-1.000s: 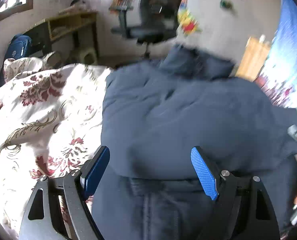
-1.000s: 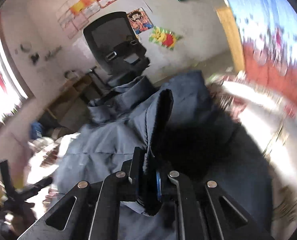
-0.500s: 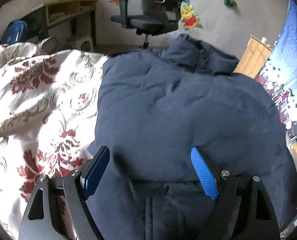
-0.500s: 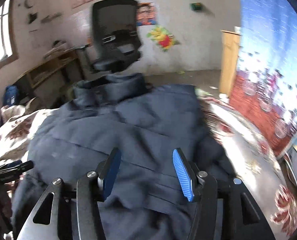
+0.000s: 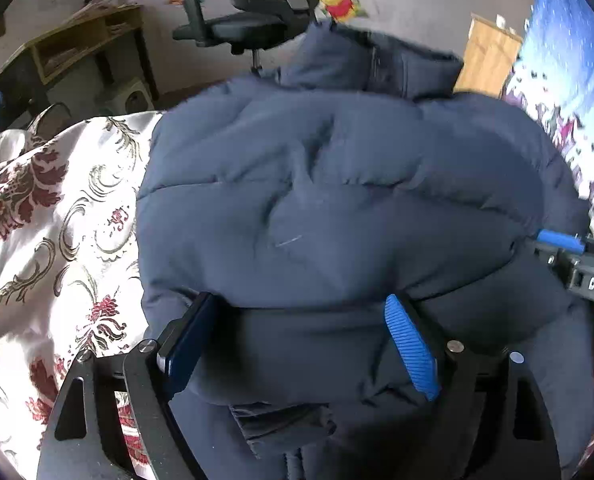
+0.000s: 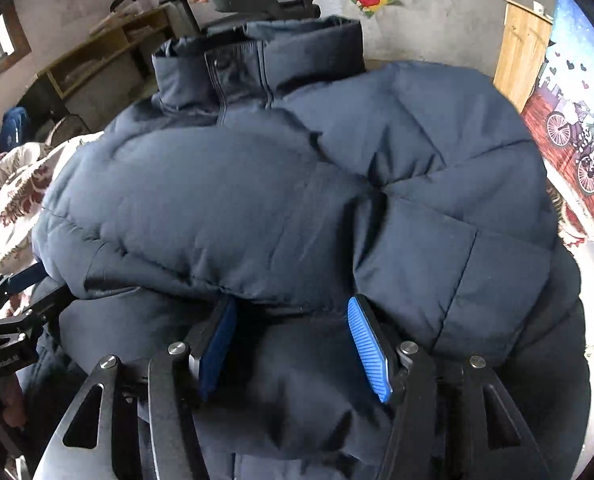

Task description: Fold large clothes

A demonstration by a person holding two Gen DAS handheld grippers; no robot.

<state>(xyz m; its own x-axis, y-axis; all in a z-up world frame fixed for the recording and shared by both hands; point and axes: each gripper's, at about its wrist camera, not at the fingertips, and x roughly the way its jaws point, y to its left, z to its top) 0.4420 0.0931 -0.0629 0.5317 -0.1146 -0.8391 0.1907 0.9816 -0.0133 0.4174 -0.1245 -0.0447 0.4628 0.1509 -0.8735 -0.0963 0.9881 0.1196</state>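
A large navy puffer jacket lies on the bed, collar at the far end, sleeves folded over its body. It fills the right wrist view too. My left gripper is open, its blue pads straddling the near edge of the folded sleeve layer. My right gripper is open too, its pads pushed under the same near edge of the puffy fold. The right gripper's tip shows at the right of the left wrist view. The left gripper shows at the left of the right wrist view.
A white bedspread with red flowers lies to the left of the jacket. A black office chair and a wooden desk stand beyond the bed. A blue and red wall hanging is on the right.
My right gripper let go of the sleeve, opened and came down to the jacket's near edge. Both grippers moved forward and lower onto the folded layer.
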